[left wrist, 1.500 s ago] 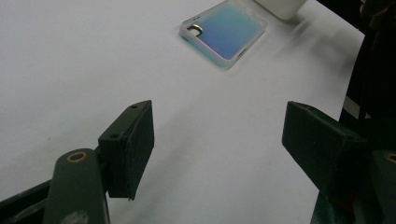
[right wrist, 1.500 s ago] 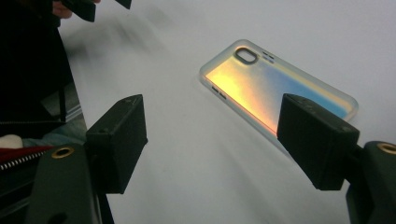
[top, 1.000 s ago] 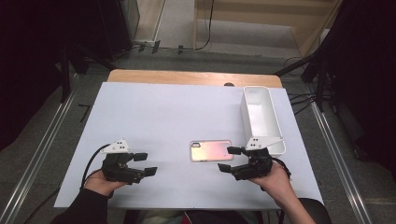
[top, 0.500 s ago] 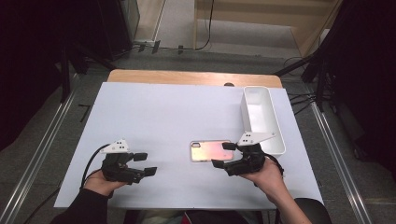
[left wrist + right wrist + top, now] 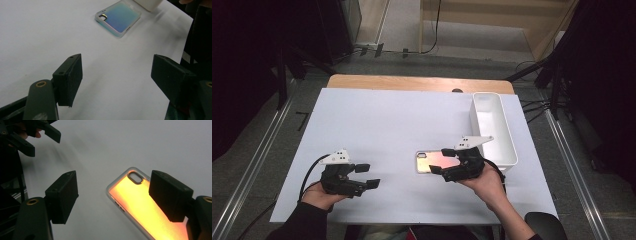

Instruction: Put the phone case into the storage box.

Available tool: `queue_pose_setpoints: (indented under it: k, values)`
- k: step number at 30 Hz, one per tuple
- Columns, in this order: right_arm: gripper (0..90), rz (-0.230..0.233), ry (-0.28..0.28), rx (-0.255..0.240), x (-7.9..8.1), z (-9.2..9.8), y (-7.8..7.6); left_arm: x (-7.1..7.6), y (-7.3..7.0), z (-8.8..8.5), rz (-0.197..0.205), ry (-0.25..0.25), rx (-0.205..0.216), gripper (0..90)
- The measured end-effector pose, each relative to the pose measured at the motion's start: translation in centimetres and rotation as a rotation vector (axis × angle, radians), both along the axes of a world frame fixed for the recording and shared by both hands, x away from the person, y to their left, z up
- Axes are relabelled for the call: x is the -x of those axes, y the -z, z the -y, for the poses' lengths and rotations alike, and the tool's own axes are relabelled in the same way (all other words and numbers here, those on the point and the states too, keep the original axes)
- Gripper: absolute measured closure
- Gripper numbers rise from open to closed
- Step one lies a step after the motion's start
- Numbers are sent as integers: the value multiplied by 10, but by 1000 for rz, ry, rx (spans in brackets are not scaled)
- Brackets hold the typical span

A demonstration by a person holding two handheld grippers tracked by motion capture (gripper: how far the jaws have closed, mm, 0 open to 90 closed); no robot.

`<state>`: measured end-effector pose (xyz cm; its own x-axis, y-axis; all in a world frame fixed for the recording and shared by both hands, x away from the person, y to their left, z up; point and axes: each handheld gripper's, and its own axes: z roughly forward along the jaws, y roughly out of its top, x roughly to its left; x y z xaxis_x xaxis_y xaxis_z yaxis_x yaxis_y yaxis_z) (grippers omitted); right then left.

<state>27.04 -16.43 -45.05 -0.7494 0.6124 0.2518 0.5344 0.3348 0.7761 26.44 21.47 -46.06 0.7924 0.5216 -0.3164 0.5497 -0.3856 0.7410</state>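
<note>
At a white-covered table (image 5: 377,115), I work a gripper in each hand, and the phone case (image 5: 434,161) lying flat near the front edge is the thing I am after. The white bin (image 5: 510,145) stands just to its right, long side running away from me, nothing visible inside it.

The biggest risk, as I judge it, is the case itself: it is thin and lies flush on the smooth sheet, so a pinch from the side may only push it across the surface or skid it toward the bin wall rather than lift it. A second risk is a jaw tip digging into the paper cover and wrinkling it if I come in too steeply. A lesser one: a grip on one corner alone could let the flexible case twist or droop out.

My right gripper (image 5: 443,160) hovers at the case's right end, jaws spread wide, one over the case's near end, the other off to its side above bare sheet. In the right gripper view the case (image 5: 140,202) glows orange, its clear rim and camera cut-out plain, and neither pad presses on it.

My left gripper (image 5: 368,176) sits well apart at the table's left front, jaws likewise spread, holding nothing; from the left gripper view the case (image 5: 118,17) looks blue-green, far ahead.
</note>
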Motion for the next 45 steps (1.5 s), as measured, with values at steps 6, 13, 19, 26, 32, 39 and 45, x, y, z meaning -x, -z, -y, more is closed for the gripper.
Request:
queue_pose_setpoints:
  k: [6,13,19,26,32,39,45]
  values:
    - [223,-8,10,-3,-5,-4,0,0,0,0,-1,1,3,249]
    - [227,-11,17,-1,-13,-13,2,0,0,0,-1,1,4,250]
    - [230,-12,17,4,-20,-21,4,0,0,0,-1,4,3,250]
    - [277,-10,16,12,-28,-29,8,0,0,0,0,6,8,250]
    - [376,-19,17,25,-33,-33,15,0,-1,0,1,7,6,250]
    - [658,-90,12,56,-38,-37,26,0,-1,0,2,6,10,250]
    - [879,-122,5,66,-45,-41,36,0,-2,-1,4,7,10,250]
